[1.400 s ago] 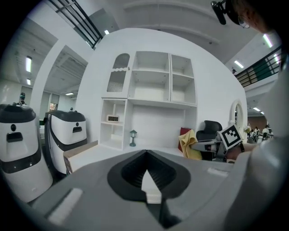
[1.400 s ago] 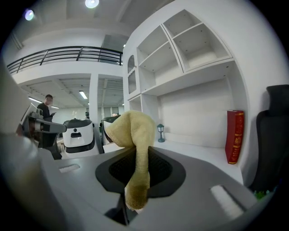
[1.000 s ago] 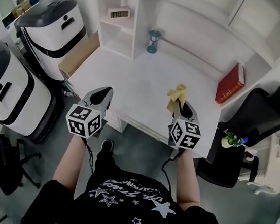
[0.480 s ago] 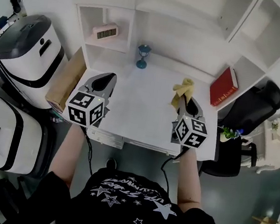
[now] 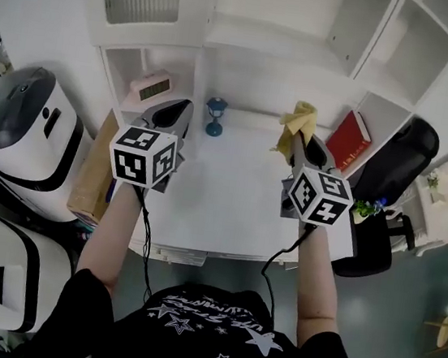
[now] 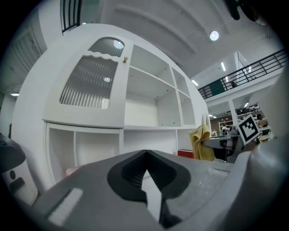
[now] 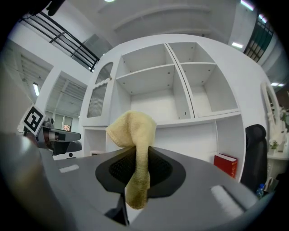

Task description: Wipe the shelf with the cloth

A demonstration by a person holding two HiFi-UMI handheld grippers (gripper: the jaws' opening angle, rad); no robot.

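A yellow cloth hangs pinched in my right gripper, raised in front of the white shelf unit; the cloth droops over the shut jaws in the right gripper view, with the open shelf compartments behind it. My left gripper is raised at the left, jaws closed together with nothing between them. In the left gripper view my left gripper points at the shelf unit, and the cloth shows at the right.
A red book leans in a lower right cubby. A blue hourglass-like ornament stands at the back of the white desk; a pink clock sits in a left cubby. White bins stand left, a black chair right.
Both grippers have risen from desk level toward the shelf compartments, the right one carrying the cloth. The head view has tilted up, showing more of the upper shelves.
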